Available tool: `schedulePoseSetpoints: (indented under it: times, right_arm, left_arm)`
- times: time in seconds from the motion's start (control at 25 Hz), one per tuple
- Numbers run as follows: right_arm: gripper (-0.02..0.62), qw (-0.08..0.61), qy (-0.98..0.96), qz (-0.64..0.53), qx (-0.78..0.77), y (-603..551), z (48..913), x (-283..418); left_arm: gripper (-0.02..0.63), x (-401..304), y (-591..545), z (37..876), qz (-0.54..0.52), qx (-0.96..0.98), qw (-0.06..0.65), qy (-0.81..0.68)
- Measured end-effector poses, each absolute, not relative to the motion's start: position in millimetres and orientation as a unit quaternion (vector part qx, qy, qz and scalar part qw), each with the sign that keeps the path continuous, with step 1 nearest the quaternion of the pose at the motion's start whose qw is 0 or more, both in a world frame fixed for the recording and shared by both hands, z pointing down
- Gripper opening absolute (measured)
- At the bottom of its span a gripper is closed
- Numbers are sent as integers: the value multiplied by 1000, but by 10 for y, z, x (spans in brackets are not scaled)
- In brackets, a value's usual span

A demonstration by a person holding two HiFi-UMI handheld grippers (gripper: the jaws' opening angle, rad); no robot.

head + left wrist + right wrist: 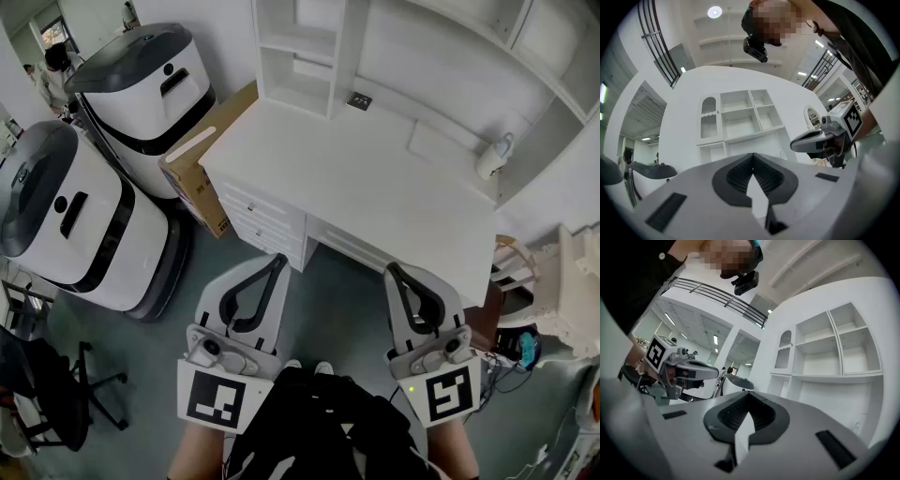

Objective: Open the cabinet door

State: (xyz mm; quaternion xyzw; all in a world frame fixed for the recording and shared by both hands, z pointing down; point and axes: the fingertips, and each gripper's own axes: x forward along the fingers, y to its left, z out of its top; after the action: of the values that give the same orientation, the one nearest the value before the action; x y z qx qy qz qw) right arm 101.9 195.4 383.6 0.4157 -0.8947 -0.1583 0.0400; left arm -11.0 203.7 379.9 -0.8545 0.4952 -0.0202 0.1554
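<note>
While both pairs of jaws are pressed together, empty, the left gripper [277,260] and right gripper [393,270] hover at lower frame before the desk [375,178]; reaching toward the cabinet door [708,124] probably comes next.

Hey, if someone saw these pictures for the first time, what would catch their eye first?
A big white desk with shelves fills the middle of the head view. Left of it stand a near machine and a far machine, both bulky, white and dark grey. At the bottom the left gripper and right gripper point toward the desk, both shut and empty.
</note>
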Motion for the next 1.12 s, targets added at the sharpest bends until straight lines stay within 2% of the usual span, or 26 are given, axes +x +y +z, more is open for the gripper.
schedulePoseSetpoints:
  times: [1.12]
  right_arm:
    - [0, 31, -887, -162, 431, 2020, 3742, 860]
  left_arm:
    - [-3, -335, 2075, 3744, -7, -857, 167, 488]
